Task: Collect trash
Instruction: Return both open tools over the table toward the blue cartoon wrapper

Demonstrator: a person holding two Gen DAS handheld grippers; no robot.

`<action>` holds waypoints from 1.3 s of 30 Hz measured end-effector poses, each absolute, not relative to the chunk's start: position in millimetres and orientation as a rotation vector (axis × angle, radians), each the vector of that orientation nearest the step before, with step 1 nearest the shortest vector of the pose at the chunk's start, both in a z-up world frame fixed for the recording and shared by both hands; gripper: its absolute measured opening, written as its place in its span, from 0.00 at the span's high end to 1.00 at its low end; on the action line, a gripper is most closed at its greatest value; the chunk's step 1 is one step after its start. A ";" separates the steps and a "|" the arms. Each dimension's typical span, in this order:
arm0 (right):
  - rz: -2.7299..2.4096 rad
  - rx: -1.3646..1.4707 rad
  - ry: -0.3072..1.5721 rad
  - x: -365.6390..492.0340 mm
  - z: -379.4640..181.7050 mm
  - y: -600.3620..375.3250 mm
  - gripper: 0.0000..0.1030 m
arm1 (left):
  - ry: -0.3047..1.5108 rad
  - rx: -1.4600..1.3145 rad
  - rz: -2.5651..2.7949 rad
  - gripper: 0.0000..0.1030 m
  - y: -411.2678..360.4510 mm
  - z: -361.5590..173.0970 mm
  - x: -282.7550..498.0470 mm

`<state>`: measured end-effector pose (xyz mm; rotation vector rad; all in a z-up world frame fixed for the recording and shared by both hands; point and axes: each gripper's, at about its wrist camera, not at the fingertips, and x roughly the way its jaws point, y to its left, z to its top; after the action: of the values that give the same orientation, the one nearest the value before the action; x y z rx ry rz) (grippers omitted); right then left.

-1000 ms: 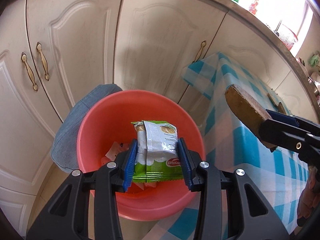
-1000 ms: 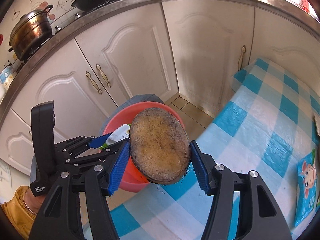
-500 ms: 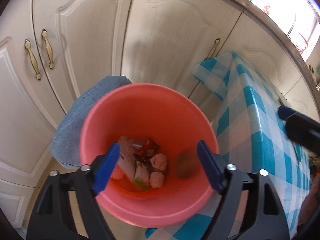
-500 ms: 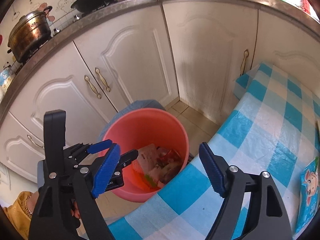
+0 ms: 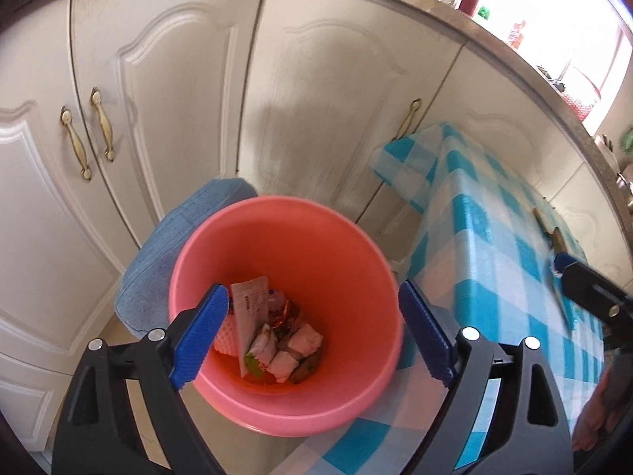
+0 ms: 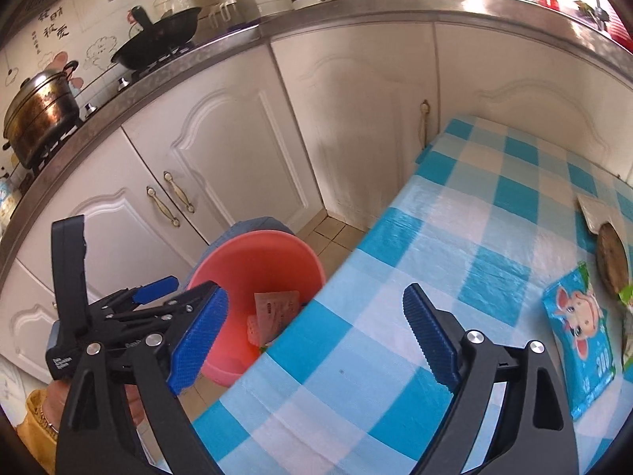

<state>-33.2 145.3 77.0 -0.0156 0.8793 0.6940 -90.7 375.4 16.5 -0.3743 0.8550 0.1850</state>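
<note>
Left wrist view: left hand-held gripper (image 5: 312, 336) above the pink bucket (image 5: 316, 403), jaws opening with nothing between them; wrappers and scraps (image 5: 277, 344) lie at the bucket's bottom. Right wrist view: right hand-held gripper (image 6: 316, 340) likewise opening and empty over the checkered tabletop (image 6: 455, 213), bucket to its left, blue packet (image 6: 581, 340) at right.

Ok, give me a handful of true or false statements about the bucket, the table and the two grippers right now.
1. The pink bucket holds several wrappers. True.
2. The left gripper grips a green packet. False: its jaws are opening, nothing between them.
3. The right gripper is empty. True: its jaws are opening over the checked tablecloth.
4. The blue pig packet lies in the bucket. False: it lies on the tablecloth.
5. The bucket stands on the table. False: it stands on the floor beside it.
</note>
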 end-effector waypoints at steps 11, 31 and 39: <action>0.625 0.063 0.842 -35.6 85.0 90.8 0.14 | 0.821 -0.337 0.098 0.14 342.1 45.1 -87.8; 0.492 0.211 0.812 -36.1 90.1 -4.8 0.11 | 0.824 -0.285 -0.010 0.09 280.6 62.8 -76.5; 0.438 0.280 0.799 -35.2 88.9 -47.6 0.11 | 0.846 -0.268 -0.063 0.08 252.1 61.3 -68.3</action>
<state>-35.2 -47.6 88.9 0.2799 0.7991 0.4380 -68.3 252.1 61.3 -0.2684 0.8460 -0.0631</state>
